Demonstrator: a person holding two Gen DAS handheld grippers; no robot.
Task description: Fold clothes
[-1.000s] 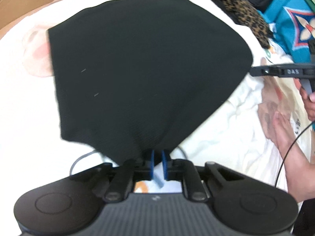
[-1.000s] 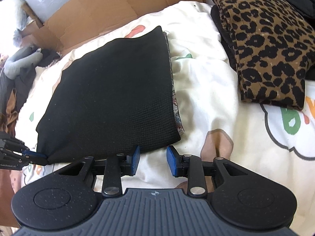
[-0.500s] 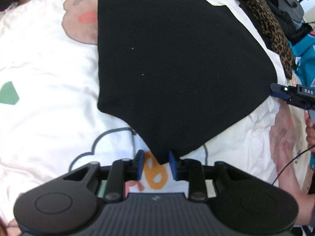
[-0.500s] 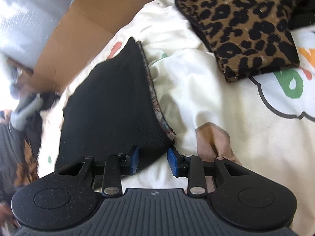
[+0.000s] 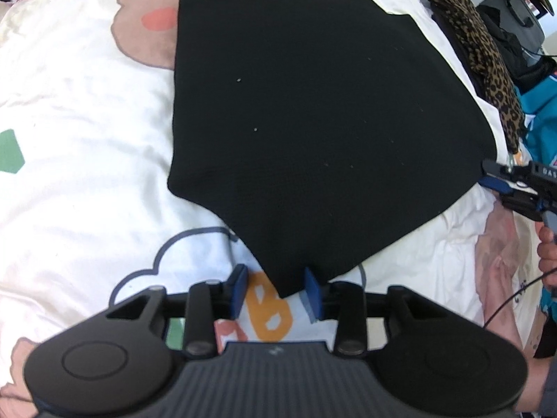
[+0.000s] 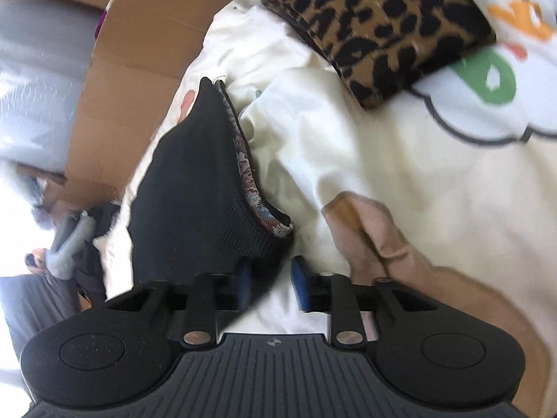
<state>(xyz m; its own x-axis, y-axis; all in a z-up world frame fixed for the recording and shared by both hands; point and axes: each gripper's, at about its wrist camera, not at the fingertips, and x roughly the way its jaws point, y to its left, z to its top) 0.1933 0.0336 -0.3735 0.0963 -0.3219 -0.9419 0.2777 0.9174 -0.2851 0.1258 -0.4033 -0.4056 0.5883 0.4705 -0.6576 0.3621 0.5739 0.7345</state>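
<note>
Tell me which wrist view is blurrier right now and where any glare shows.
Right wrist view: motion-smeared, the leopard-print garment and cardboard soft, its left edge blown out white. Left wrist view: sharp on the black garment, fisheye-bent, the white bedsheet bright.

A white sheet (image 5: 87, 111) with cartoon prints covers the bed. Prints include a brown-pink shape (image 5: 146, 31) with a coral spot, a green patch (image 5: 10, 151), a grey cloud outline (image 5: 153, 271) and orange lettering (image 5: 269, 308). In the right wrist view the sheet shows a tan patch (image 6: 386, 240), a green letter (image 6: 494, 80) and an orange mark (image 6: 518, 14). Flat cardboard (image 6: 139, 80) lies beyond the sheet's far edge. A grey plastic-wrapped bundle (image 6: 38, 80) sits beside the cardboard. A teal fabric (image 5: 543, 111) lies at the bed's right edge. A thin black cable (image 5: 511, 299) runs across the lower right of the left wrist view.
</note>
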